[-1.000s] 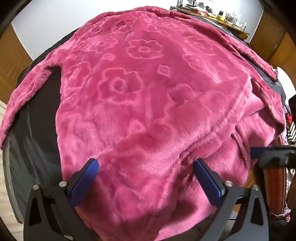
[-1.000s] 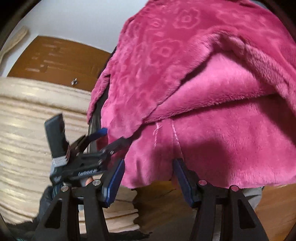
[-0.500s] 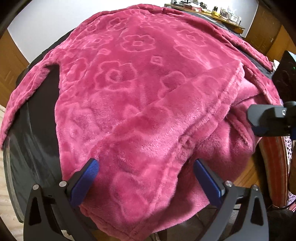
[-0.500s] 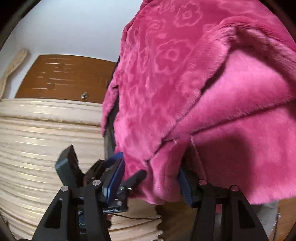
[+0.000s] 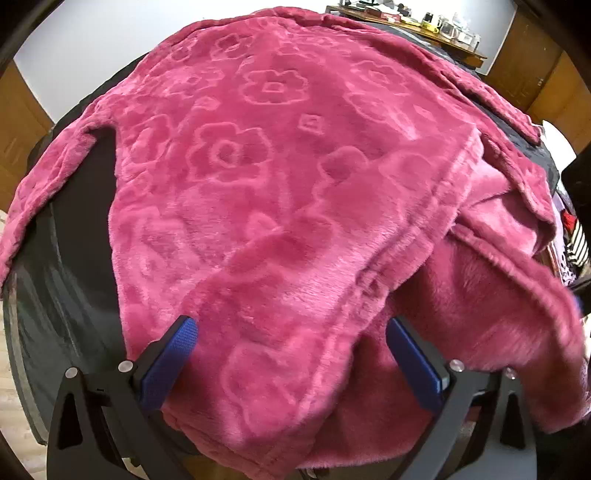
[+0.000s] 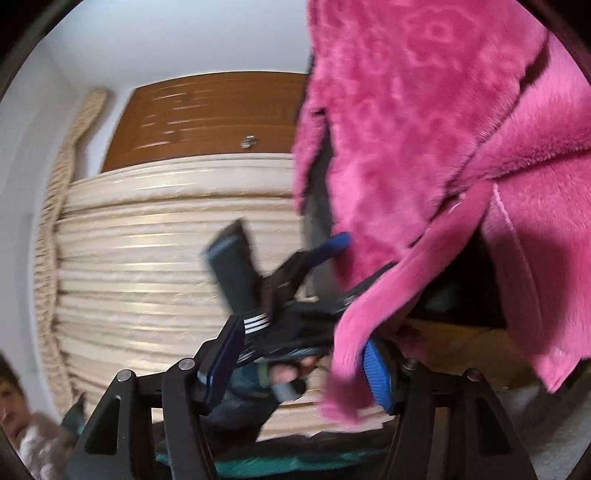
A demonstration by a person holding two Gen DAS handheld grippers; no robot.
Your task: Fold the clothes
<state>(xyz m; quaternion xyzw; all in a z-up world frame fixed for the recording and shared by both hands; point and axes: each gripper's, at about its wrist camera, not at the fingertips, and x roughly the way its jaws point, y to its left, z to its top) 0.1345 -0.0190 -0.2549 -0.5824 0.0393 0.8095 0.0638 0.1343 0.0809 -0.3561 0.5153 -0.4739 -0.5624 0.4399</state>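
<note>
A magenta fleece garment (image 5: pixel 280 192) with embossed flowers lies spread over a black table (image 5: pixel 70 258). In the left wrist view a flap of it is folded over diagonally from the lower right, its plain inner side showing at the right. My left gripper (image 5: pixel 291 362) is open, its blue pads either side of the garment's near hem. My right gripper (image 6: pixel 299 365) is open; a hanging strip of the garment (image 6: pixel 436 155) drapes against its right pad. The left gripper's body (image 6: pixel 280 295) shows beyond it, just left of the cloth.
A cream ribbed cover (image 6: pixel 166 258) and a brown wooden door (image 6: pixel 207 114) fill the left of the right wrist view. A wooden shelf with small items (image 5: pixel 417 18) stands beyond the table. Striped cloth (image 5: pixel 576 240) lies at the far right.
The garment's right flap has been lifted and folded across toward the left. My right gripper has swung left and down, and the cloth edge now hangs loose over its right pad.
</note>
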